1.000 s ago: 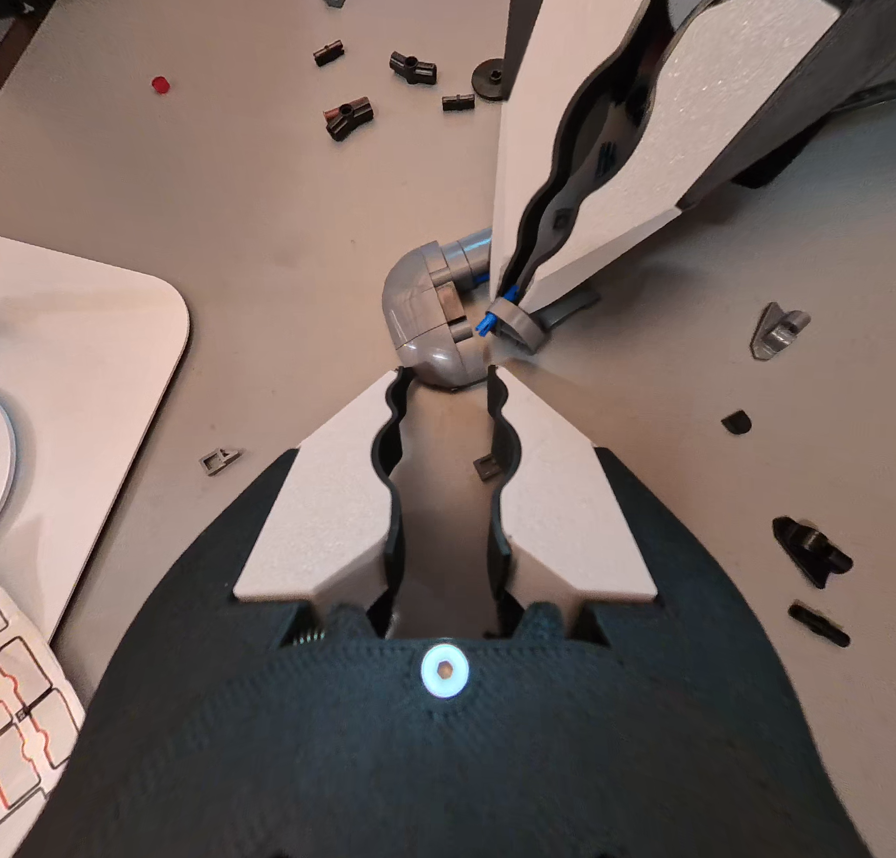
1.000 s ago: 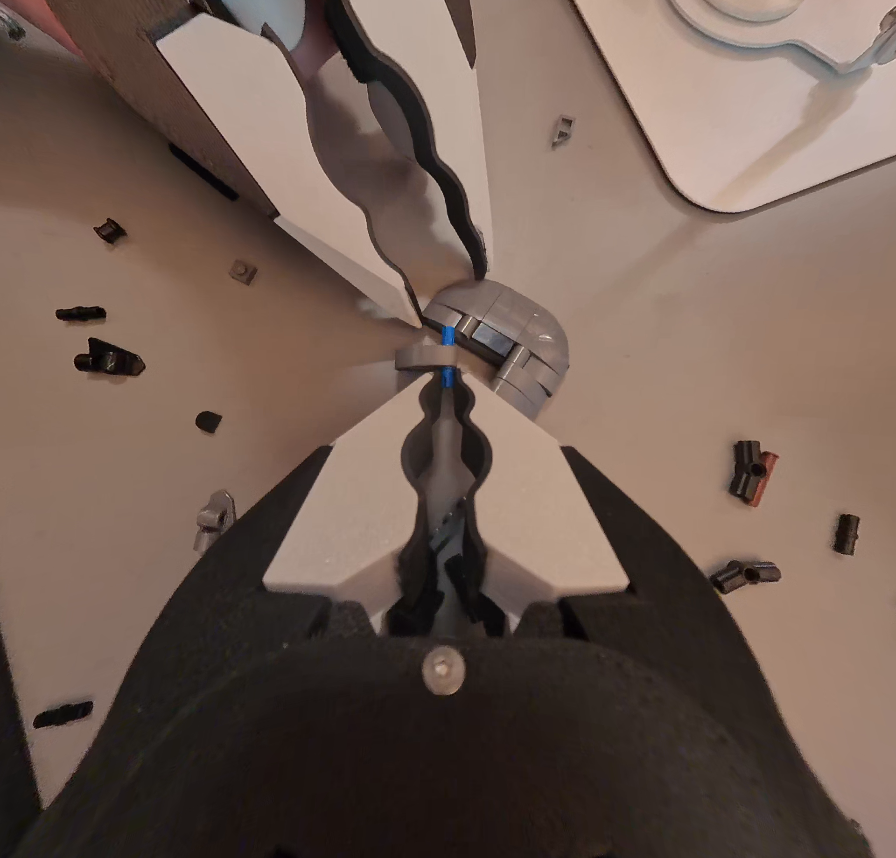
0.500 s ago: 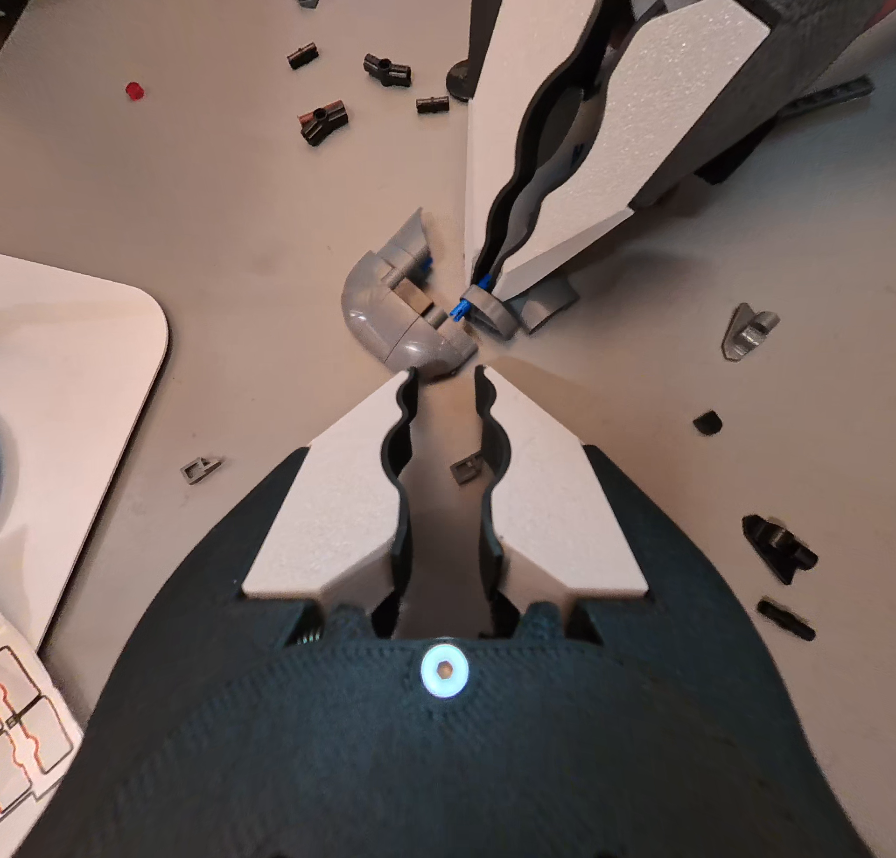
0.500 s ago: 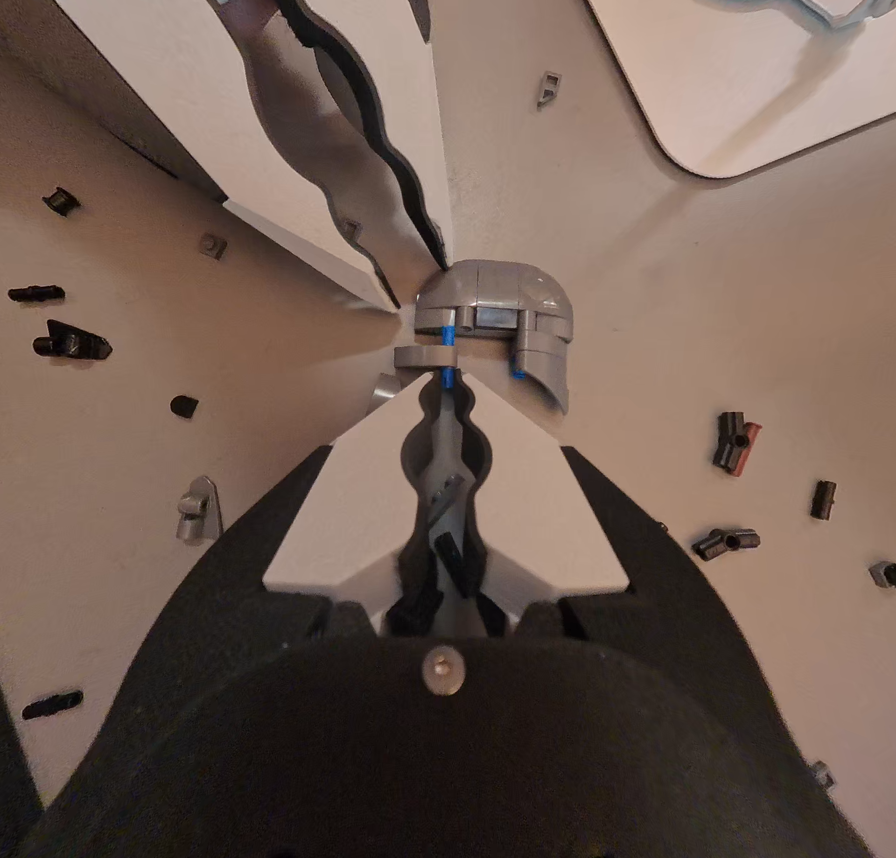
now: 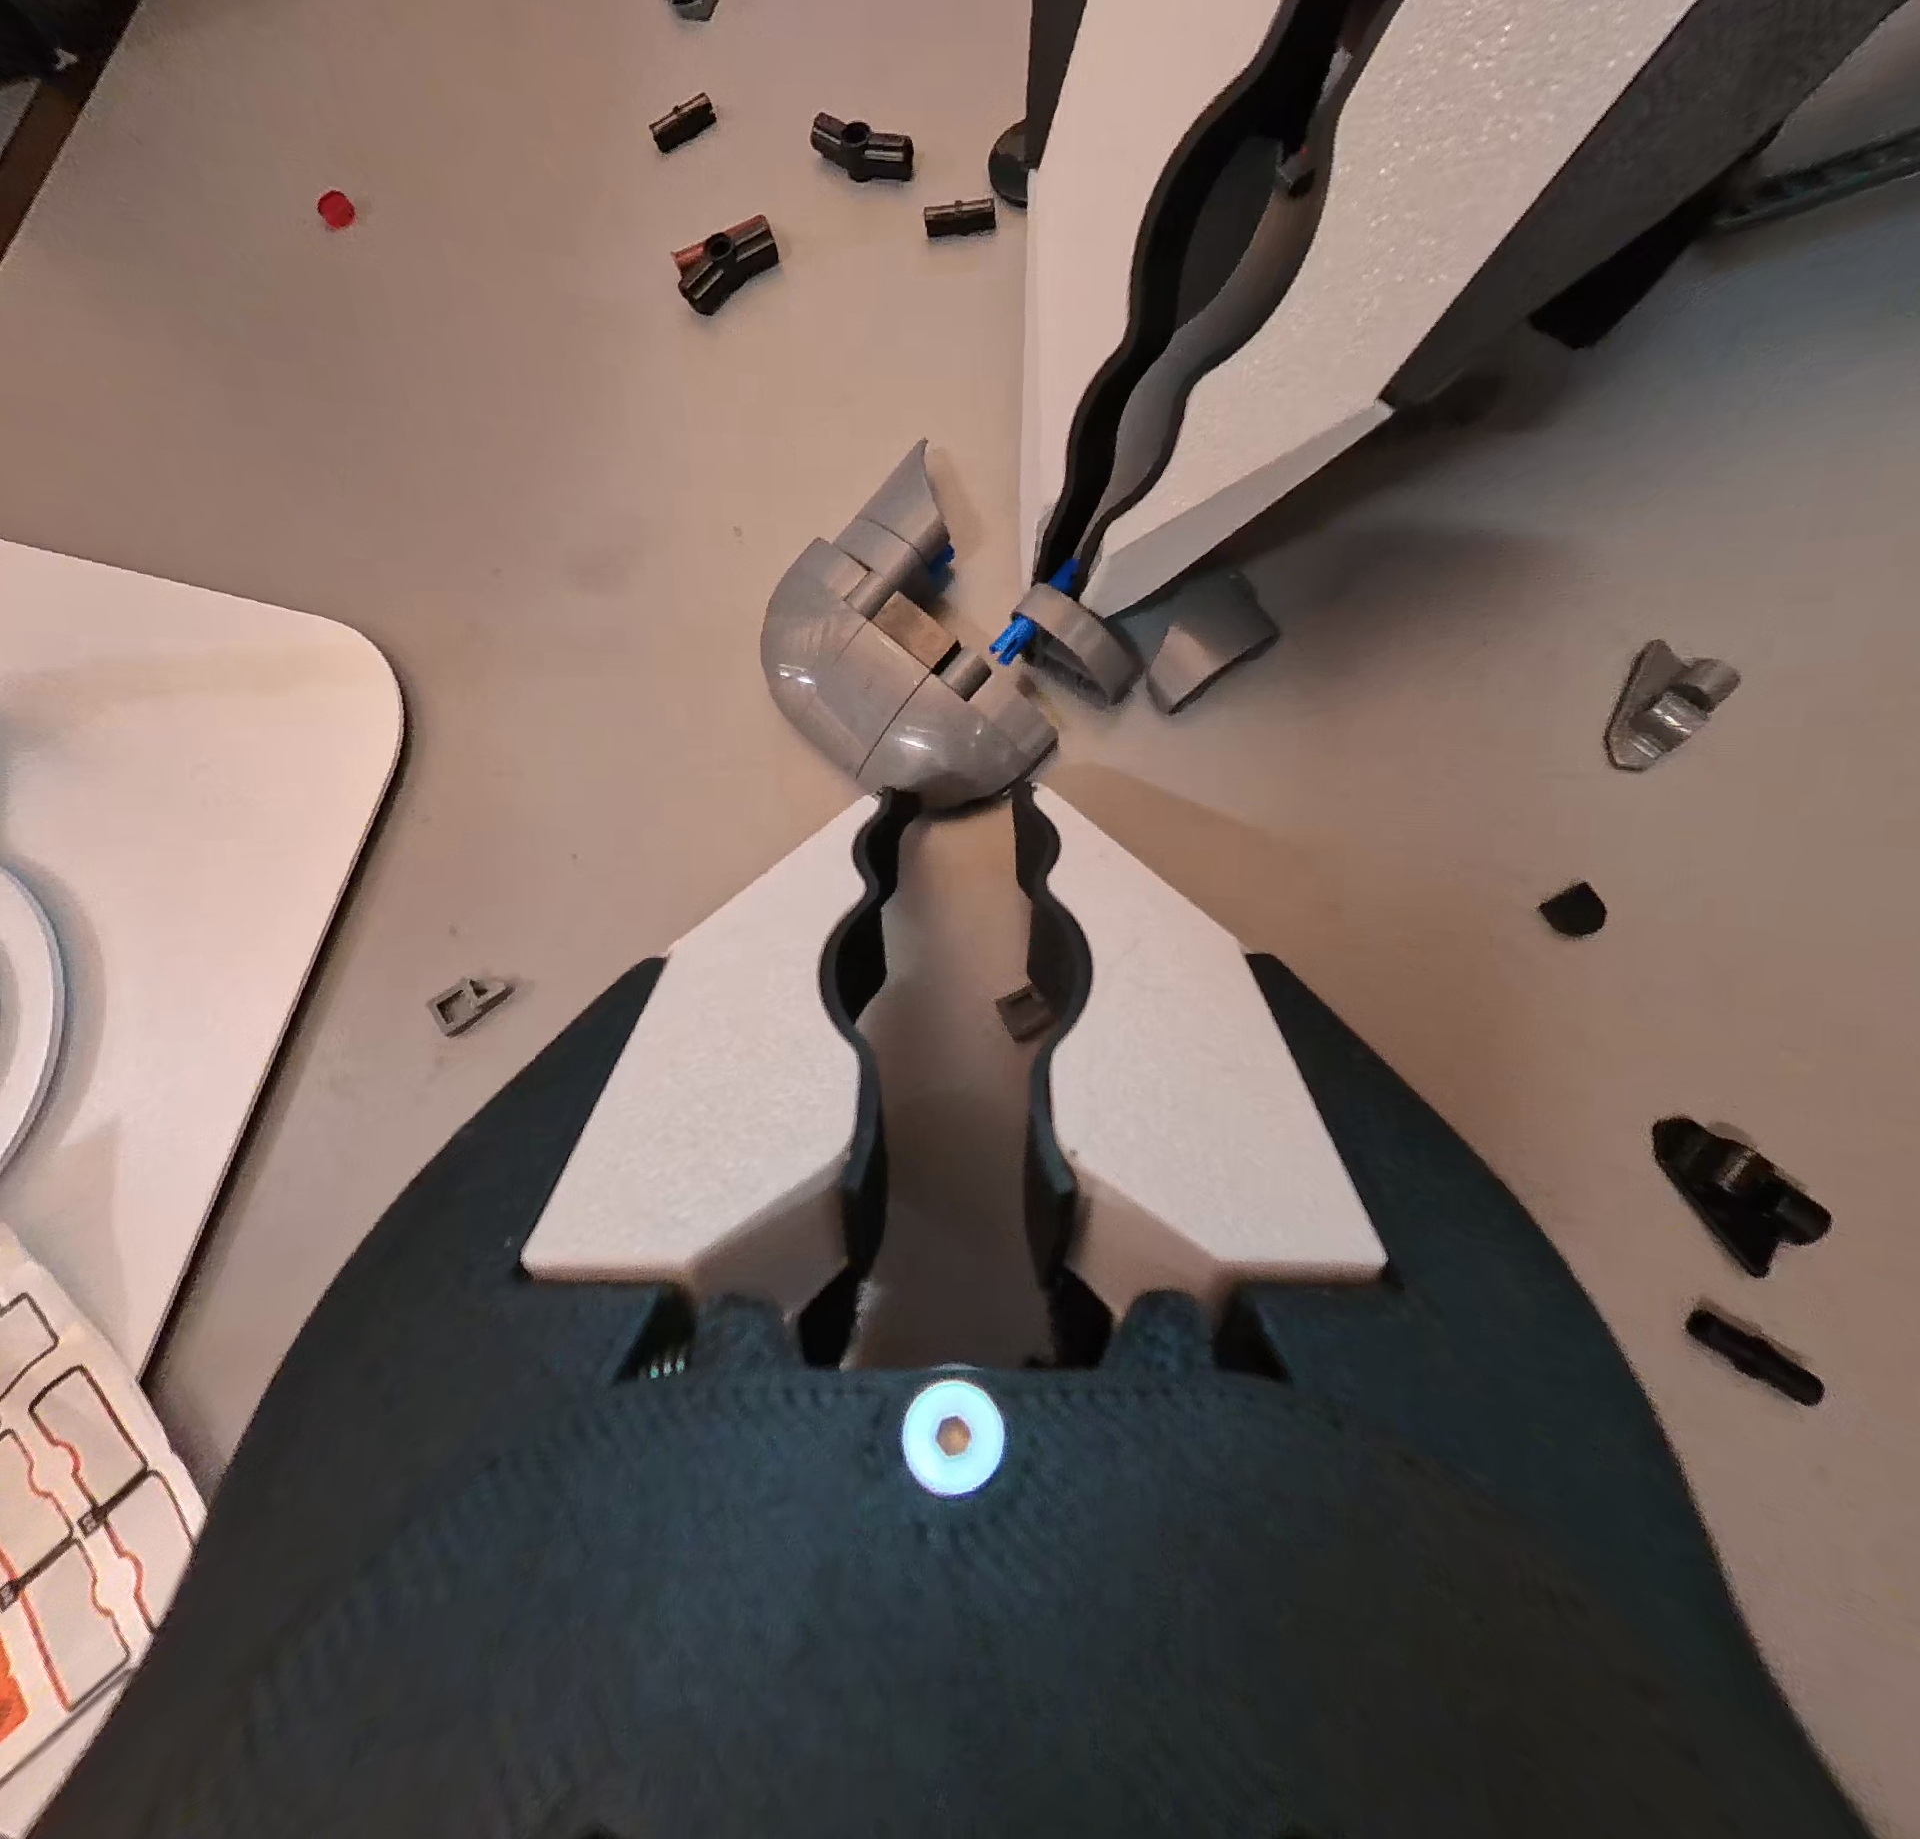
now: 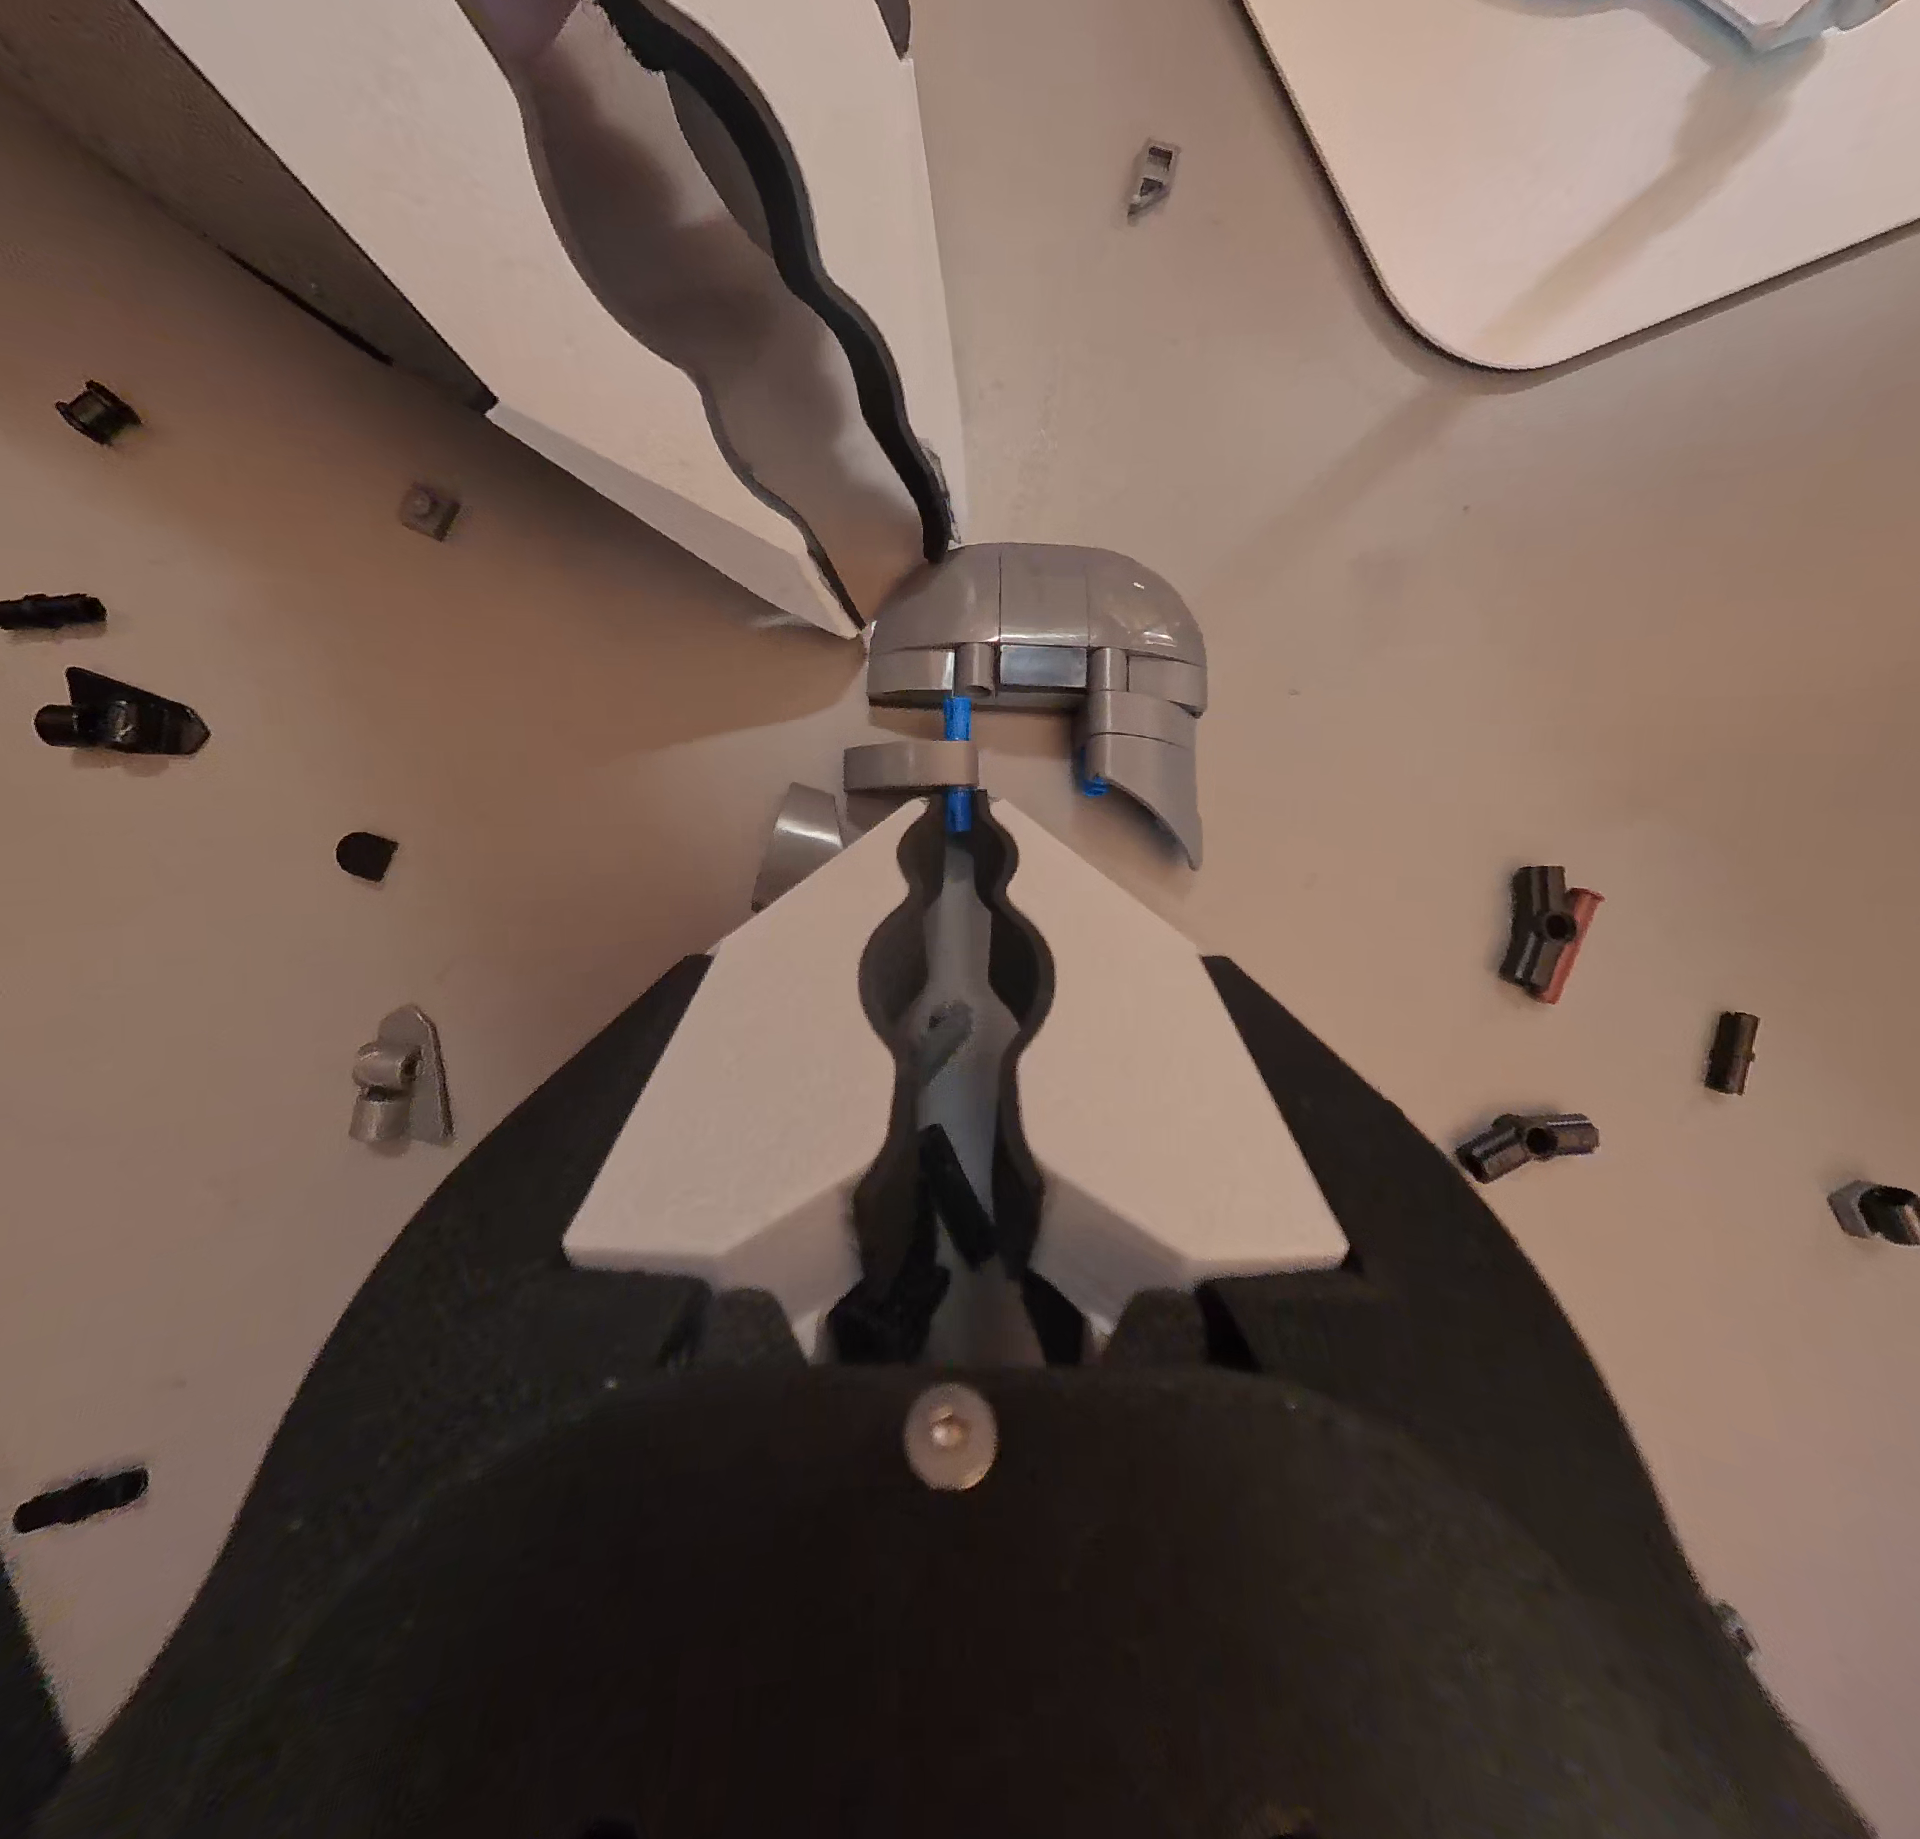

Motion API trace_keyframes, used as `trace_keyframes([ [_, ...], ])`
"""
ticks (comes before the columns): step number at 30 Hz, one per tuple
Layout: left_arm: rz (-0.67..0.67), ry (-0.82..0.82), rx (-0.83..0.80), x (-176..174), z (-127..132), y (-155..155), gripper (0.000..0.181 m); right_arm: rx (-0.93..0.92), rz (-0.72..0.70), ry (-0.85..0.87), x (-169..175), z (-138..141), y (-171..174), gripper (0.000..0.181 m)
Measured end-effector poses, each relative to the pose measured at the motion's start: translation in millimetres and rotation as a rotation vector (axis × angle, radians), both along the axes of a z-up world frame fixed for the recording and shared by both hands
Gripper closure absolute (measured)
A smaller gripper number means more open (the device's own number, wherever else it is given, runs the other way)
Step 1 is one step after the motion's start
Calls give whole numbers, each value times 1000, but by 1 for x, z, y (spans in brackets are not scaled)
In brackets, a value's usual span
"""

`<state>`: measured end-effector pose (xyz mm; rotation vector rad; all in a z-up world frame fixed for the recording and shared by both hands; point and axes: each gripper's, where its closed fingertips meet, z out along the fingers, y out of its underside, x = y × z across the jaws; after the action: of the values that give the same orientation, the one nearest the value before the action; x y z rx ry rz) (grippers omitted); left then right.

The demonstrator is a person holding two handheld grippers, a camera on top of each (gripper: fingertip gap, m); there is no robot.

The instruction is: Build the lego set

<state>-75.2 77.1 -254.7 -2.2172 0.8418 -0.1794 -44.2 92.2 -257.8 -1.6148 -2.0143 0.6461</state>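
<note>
Since the right gripper is clamped on the blue pin through a small grey piece and the left gripper sits apart against the grey helmet on the desk, I'd brace that light, slick, pop-apart dome by its rounded sides.

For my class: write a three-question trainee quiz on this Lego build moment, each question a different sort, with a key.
1. True or false: the right gripper is shut on the blue pin carrying a grey curved piece.
2. What colour is the domed assembly? A grey, B red, C yellow.
3. Fill in: the left gripper is ___, its tips at the assembly.

Key: 1 true; 2 A; 3 open.
</note>
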Motion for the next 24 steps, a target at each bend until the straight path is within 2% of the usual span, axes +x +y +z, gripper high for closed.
trace_keyframes([
  [24, 7, -11, 29, -3, 2, 10, 159, 14, -4, 2, -1, 0, 1, 179],
])
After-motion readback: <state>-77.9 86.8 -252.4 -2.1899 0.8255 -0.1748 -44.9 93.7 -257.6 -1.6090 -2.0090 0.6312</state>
